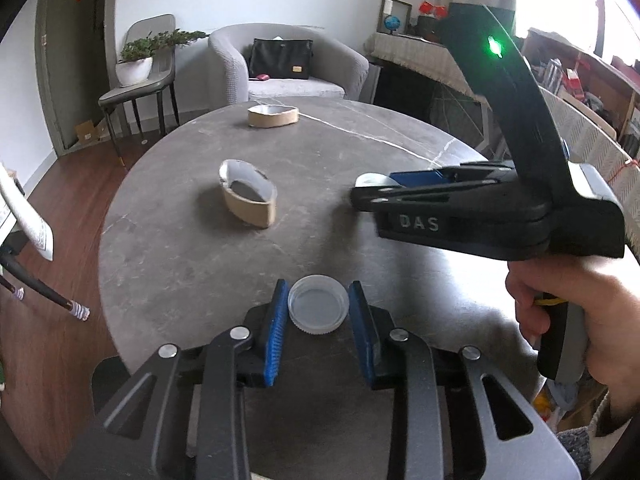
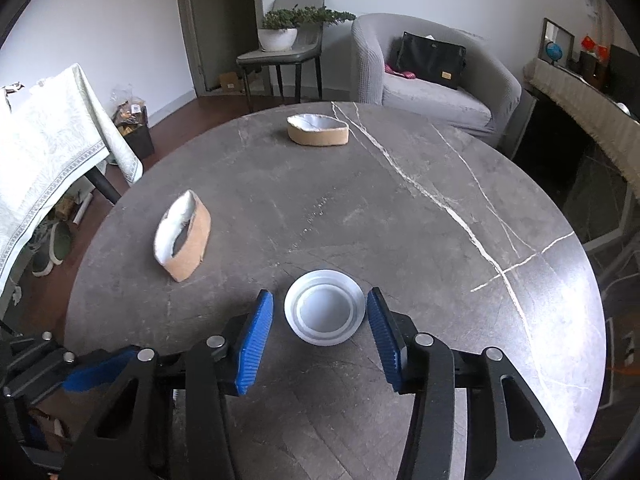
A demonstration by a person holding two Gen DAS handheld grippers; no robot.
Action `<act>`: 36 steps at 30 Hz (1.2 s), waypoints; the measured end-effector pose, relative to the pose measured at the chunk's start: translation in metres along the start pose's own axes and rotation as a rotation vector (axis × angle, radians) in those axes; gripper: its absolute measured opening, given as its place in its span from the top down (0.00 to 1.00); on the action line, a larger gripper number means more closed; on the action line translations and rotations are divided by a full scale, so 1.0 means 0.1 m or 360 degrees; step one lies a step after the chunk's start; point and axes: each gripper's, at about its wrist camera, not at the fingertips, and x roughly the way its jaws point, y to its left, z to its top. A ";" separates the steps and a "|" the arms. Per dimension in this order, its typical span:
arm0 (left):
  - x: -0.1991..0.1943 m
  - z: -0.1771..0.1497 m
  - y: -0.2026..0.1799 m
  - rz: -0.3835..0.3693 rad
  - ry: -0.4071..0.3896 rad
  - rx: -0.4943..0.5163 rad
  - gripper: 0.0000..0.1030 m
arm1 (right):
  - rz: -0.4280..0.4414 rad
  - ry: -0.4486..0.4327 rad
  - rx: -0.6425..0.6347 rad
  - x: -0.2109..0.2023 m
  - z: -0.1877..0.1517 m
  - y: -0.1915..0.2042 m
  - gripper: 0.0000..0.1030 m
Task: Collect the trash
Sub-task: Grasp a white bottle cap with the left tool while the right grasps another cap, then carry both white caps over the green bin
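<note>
On the round grey marble table [image 1: 192, 264] lie two plastic lids and two crushed brown cardboard rings with white lining. My left gripper [image 1: 319, 312] is shut on a translucent lid [image 1: 318, 306] near the table's front edge, both blue pads against its rim. My right gripper [image 2: 320, 320], held by a hand [image 1: 580, 312], straddles a white lid [image 2: 325, 307]; its right pad is nearly at the rim, its left pad stands a little off, so it is open. One ring [image 2: 182, 236] stands left of centre, the other ring [image 2: 318, 130] near the far edge.
Beyond the table [image 2: 440, 220] stands a grey armchair [image 2: 432, 80] holding a black bag, and a chair with a potted plant [image 2: 280, 32]. A cloth-covered table [image 2: 44, 152] and a full bin [image 2: 134, 128] are at the left. A draped cabinet [image 2: 592, 112] runs along the right.
</note>
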 end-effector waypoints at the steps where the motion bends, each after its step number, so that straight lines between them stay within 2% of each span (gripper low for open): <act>1: -0.02 0.00 0.03 0.0001 -0.0006 -0.0015 0.68 | -0.0009 -0.0001 -0.0005 0.00 0.00 0.00 0.61; 9: -0.23 0.01 0.33 0.0047 -0.0059 -0.0108 0.68 | -0.0019 -0.0022 -0.0031 -0.02 0.03 0.07 0.61; 18: -0.48 -0.05 0.72 0.0131 -0.0099 -0.0175 0.68 | 0.0122 -0.0153 -0.0058 -0.22 0.15 0.35 0.61; 27: -0.55 -0.23 1.24 0.0239 -0.0060 -0.0291 0.68 | 0.0290 -0.0213 -0.0160 -0.29 0.25 0.84 0.61; 32: -0.53 -0.38 1.54 0.0302 -0.0006 -0.0355 0.68 | 0.0350 -0.0217 -0.0206 -0.26 0.29 1.10 0.61; 36: -0.52 -0.51 1.73 0.0314 0.0052 -0.0419 0.68 | 0.0462 -0.0211 -0.0220 -0.25 0.31 1.32 0.61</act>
